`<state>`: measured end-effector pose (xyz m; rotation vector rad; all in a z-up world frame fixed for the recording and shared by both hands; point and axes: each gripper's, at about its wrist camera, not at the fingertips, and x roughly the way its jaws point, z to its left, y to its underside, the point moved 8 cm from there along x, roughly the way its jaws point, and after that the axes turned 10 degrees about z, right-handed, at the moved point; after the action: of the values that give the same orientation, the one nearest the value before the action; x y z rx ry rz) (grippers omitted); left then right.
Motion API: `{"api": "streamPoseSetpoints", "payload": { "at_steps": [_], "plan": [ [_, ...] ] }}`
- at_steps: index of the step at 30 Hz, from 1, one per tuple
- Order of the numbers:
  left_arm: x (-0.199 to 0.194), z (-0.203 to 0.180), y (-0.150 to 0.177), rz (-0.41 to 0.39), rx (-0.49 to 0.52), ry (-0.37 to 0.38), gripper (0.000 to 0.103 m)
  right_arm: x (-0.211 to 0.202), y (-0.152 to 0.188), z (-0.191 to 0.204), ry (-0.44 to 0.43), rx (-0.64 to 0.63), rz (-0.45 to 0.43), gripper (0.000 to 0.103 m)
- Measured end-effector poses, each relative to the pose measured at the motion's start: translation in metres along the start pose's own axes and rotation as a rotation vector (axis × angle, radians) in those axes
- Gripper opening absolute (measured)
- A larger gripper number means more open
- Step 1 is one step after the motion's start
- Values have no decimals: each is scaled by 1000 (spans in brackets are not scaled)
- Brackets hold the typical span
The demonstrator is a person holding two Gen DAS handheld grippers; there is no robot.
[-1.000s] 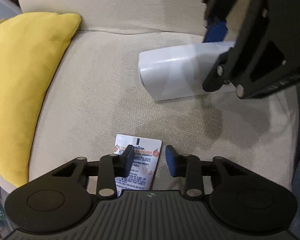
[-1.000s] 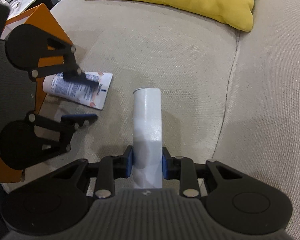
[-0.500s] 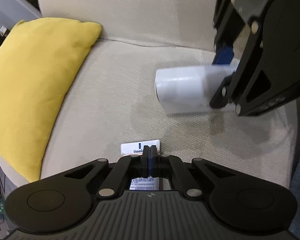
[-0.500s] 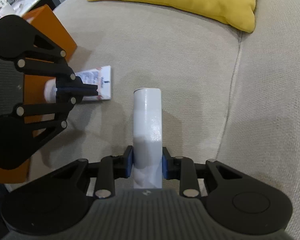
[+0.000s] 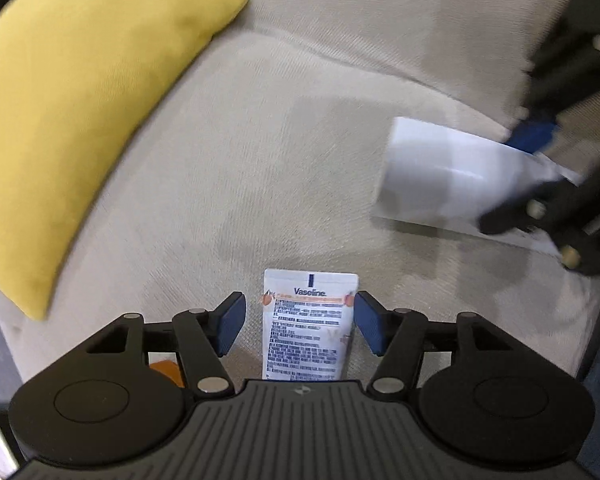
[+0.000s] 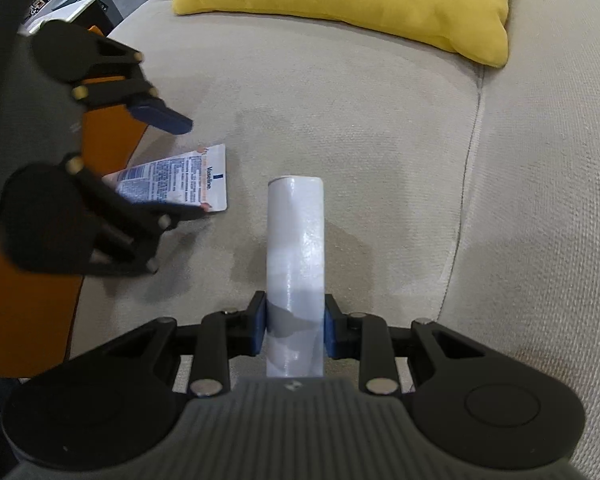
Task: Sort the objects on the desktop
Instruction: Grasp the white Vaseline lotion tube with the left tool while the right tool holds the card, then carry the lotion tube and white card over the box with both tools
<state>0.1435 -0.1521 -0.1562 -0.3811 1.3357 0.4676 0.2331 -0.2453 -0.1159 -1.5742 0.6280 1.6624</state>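
Two hand-held grippers work over a beige sofa cushion [image 6: 360, 100], with a yellow pillow [image 6: 360, 0] lying at its far edge. The right gripper [image 6: 295, 330] is clamped on a white cylindrical bottle [image 6: 296, 240], its blue pads pressing both sides of the bottle's lower part, while the far end rests on or just above the fabric.

The left gripper [image 5: 296, 324] has just been opening and now stands wide. A flat white Vaseline tube [image 5: 310, 320] lies on the cushion between its blue pads [image 5: 230, 326], and neither pad presses on it, so the tube is not gripped.

Sorting looks to be at an early stage. One item is held but not yet placed, and the tube lies free on the sofa. An orange box or bin [image 6: 36, 300] sits beside the cushion, close to the tube; it may be where things go, though its inside is not visible and nothing shows what it holds.

The left view is blurred, especially around the bottle. The tube's cap end is hidden under the left gripper's body, and the bottle's near end is hidden under the right gripper's body.
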Motion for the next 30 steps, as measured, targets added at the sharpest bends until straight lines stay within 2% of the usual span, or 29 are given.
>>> {"api": "streamPoseSetpoints", "payload": {
  "at_steps": [3, 7, 8, 9, 14, 20, 30],
  "plan": [
    [11, 3, -1, 37, -29, 51, 70, 3, 1, -1, -3, 6, 2, 30],
    [18, 8, -3, 40, -46, 79, 70, 3, 1, 0, -7, 11, 5, 30],
    [18, 8, -2, 38, -47, 81, 65, 4, 1, -1, -6, 11, 7, 30],
    [16, 6, -1, 33, -47, 83, 65, 4, 1, -1, -5, 11, 10, 30],
    [4, 0, 5, -14, -40, 21, 64, 5, 4, -1, -4, 16, 10, 30],
    [-34, -1, 27, -143, -86, -17, 64, 4, 3, -1, -33, 33, 3, 30],
    [-114, 6, 84, -397, -246, -8, 63, -22, 5, 21, -59, 25, -73, 30]
  ]
}}
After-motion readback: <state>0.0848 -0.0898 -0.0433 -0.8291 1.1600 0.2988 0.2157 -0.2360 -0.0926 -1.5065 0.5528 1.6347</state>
